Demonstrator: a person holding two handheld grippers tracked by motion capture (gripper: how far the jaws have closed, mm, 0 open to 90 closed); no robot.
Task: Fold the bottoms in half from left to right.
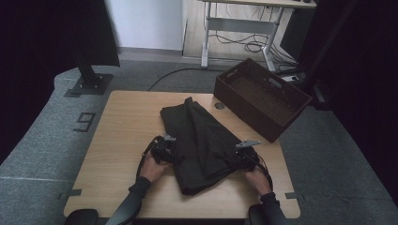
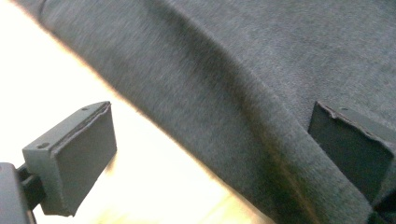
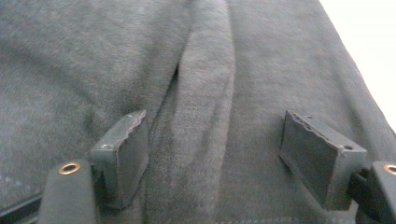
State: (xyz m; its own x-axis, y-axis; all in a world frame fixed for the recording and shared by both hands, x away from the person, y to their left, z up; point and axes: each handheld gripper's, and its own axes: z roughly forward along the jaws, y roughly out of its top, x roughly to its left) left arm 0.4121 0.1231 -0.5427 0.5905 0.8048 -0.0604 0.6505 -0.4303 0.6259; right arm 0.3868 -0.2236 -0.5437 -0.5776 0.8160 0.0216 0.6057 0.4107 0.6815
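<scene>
Hiding table (image 1: 122,122) beneath it, dark cloth (image 1: 202,140) between spread fingers (image 3: 123,156).

A brown slatted crate (image 1: 261,97) sits on the wooden table's (image 1: 122,126) far right corner

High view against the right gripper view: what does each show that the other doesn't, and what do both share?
High view alone: the wooden table, the brown basket at its far right corner, both hands, the left tool at the cloth's left edge, and the desk legs behind.

Right gripper view alone: the right tool close up, jaws apart, pads not pressing, a raised fold between them.

Both: the dark grey cloth.
</scene>
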